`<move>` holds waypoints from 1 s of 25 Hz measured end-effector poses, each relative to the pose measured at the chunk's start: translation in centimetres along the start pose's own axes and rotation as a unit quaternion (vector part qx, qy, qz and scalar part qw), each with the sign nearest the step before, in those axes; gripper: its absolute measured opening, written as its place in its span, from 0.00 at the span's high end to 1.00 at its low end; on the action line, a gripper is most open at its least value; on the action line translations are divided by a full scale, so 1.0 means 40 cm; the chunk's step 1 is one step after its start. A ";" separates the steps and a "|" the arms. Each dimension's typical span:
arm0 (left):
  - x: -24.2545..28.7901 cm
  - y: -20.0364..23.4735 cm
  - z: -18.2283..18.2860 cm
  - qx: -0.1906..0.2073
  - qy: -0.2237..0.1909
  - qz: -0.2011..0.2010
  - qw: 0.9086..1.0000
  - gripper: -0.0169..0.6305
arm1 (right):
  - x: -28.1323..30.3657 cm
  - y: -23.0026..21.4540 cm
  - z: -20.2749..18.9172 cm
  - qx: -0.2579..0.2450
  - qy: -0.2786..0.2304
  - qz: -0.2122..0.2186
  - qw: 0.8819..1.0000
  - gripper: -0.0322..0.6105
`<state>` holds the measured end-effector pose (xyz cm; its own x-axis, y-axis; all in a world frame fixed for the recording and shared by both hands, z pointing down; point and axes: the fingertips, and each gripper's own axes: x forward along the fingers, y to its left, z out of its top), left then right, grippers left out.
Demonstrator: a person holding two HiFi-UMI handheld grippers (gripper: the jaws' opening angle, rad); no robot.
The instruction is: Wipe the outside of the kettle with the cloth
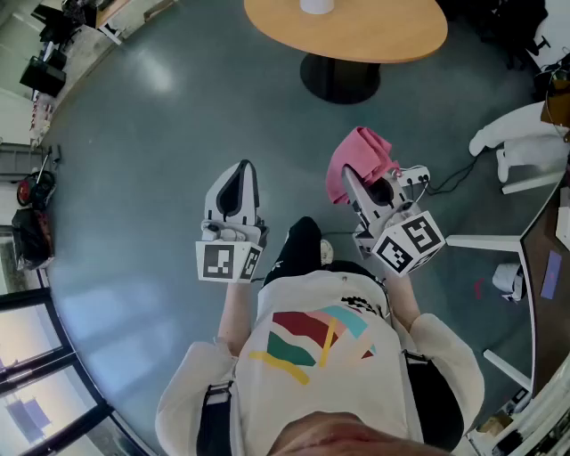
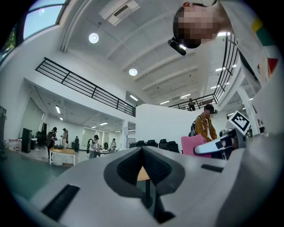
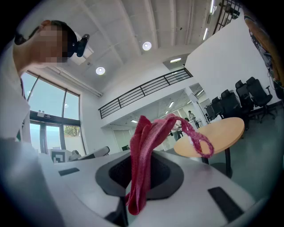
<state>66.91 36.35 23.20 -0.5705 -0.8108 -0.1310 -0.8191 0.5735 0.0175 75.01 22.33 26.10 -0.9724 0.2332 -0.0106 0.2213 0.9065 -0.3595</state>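
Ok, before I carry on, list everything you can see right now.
cloth: one, pink, pinched in the right claw
round table: one, light wood, dark pedestal, ahead of both claws
white object: one, on the table's far edge, cropped; kettle or not, cannot tell
bystanders: several, far off in the hall
left claw: one, white, shut, empty
right claw: one, white, shut on the cloth
shirt: one, cream with coloured print, bottom of head view

The person wears a cream long-sleeved sweatshirt (image 1: 294, 301) with red, green, yellow and teal stripes (image 1: 307, 343) and black trousers (image 1: 298, 240); the left gripper (image 1: 239, 169) and right gripper (image 1: 352, 183) are pale grey with black-and-white marker cubes (image 1: 227, 260).
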 end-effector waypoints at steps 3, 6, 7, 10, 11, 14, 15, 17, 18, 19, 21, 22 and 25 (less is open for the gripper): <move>0.031 0.061 -0.003 -0.005 -0.001 -0.001 1.000 0.91 | 0.061 0.004 -0.005 -0.003 0.004 -0.002 1.000 0.89; 0.079 0.123 -0.018 -0.014 -0.006 -0.010 1.000 0.91 | 0.131 -0.014 -0.011 -0.004 0.011 -0.016 1.000 0.89; 0.102 0.145 -0.026 -0.015 -0.008 -0.014 1.000 0.91 | 0.158 -0.026 -0.011 -0.006 0.012 -0.020 1.000 0.89; 0.186 0.231 -0.049 -0.019 -0.019 -0.023 0.999 0.91 | 0.261 -0.075 -0.005 -0.014 0.011 -0.034 0.999 0.89; 0.218 0.270 -0.052 -0.021 -0.023 -0.026 0.999 0.91 | 0.307 -0.093 0.000 -0.017 0.011 -0.040 0.999 0.89; 0.308 0.409 -0.048 -0.030 -0.030 -0.036 0.998 0.91 | 0.469 -0.116 0.023 -0.022 0.008 -0.048 0.999 0.89; 0.337 0.461 -0.042 -0.032 -0.031 -0.040 0.998 0.91 | 0.529 -0.115 0.034 -0.023 0.006 -0.049 0.998 0.89; 0.401 0.566 -0.027 -0.031 -0.034 -0.050 0.998 0.91 | 0.655 -0.116 0.058 -0.029 0.003 -0.051 0.998 0.89; 0.433 0.618 -0.023 -0.031 -0.034 -0.055 0.997 0.91 | 0.717 -0.116 0.066 -0.032 0.002 -0.053 0.998 0.89; 0.463 0.668 -0.021 -0.031 -0.033 -0.061 0.997 0.91 | 0.774 -0.117 0.071 -0.033 0.003 -0.057 0.998 0.89; 0.523 0.757 -0.021 -0.033 -0.033 -0.071 0.996 0.91 | 0.874 -0.131 0.071 -0.033 0.008 -0.070 0.997 0.89; 0.553 0.795 -0.023 -0.034 -0.032 -0.076 0.996 0.91 | 0.916 -0.143 0.070 -0.033 0.011 -0.076 0.996 0.89; 0.674 0.885 -0.057 -0.039 -0.029 -0.089 0.995 0.91 | 1.029 -0.219 0.080 -0.031 0.005 -0.089 0.996 0.89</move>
<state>22.39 34.53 22.54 -0.4139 -0.8890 -0.1960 -0.9101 0.4094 0.0651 32.80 22.85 25.81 -0.9959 0.0707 0.0565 0.0509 0.9538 -0.2961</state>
